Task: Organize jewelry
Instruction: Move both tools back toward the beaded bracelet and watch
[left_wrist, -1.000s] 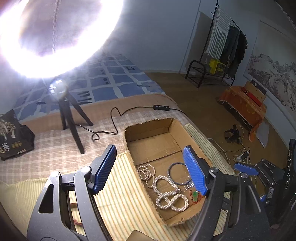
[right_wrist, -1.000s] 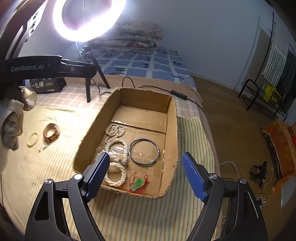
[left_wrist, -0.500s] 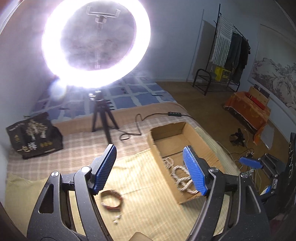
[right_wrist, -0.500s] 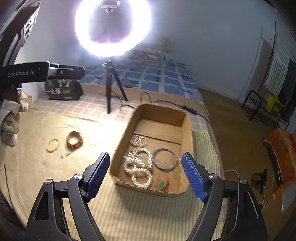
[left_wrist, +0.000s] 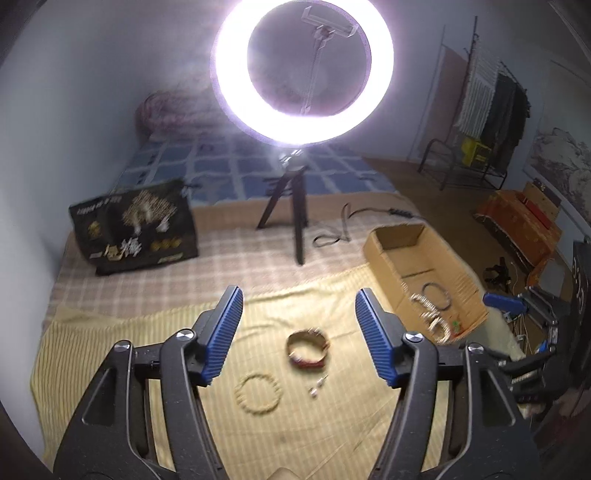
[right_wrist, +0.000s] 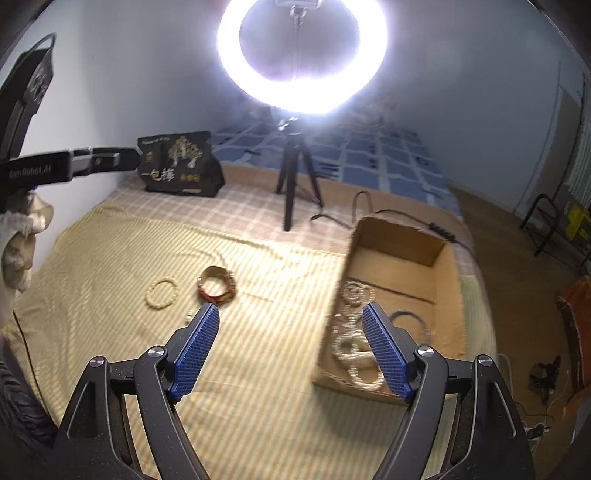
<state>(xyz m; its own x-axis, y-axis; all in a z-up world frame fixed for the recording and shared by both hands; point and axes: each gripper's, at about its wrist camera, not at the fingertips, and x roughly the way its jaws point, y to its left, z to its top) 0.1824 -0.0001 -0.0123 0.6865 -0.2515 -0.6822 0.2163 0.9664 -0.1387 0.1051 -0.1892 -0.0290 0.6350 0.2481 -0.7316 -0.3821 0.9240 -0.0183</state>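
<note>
A red-brown bracelet (left_wrist: 308, 349) (right_wrist: 217, 284), a cream beaded bracelet (left_wrist: 257, 393) (right_wrist: 162, 293) and a small silver piece (left_wrist: 317, 387) lie on the yellow striped cloth. My left gripper (left_wrist: 298, 314) hovers above them; its jaws are closing with nothing between them. To the right stands a cardboard box (left_wrist: 391, 251) (right_wrist: 399, 240) holding pearl strands (left_wrist: 430, 317) (right_wrist: 354, 347) and a dark bangle (left_wrist: 437, 295) (right_wrist: 410, 319). My right gripper (right_wrist: 290, 321) hangs open and empty over the cloth, left of the box's near corner.
A lit ring light on a black tripod (left_wrist: 295, 206) (right_wrist: 295, 184) stands behind the cloth, its cable (left_wrist: 332, 236) trailing toward the box. A black printed bag (left_wrist: 136, 225) (right_wrist: 181, 166) sits at the back left. A gloved hand (right_wrist: 18, 251) is at the left edge.
Both views have swung left, away from the box and over the yellow cloth with the loose bracelets. The left jaws stand narrower than before. The right jaws look unchanged.
</note>
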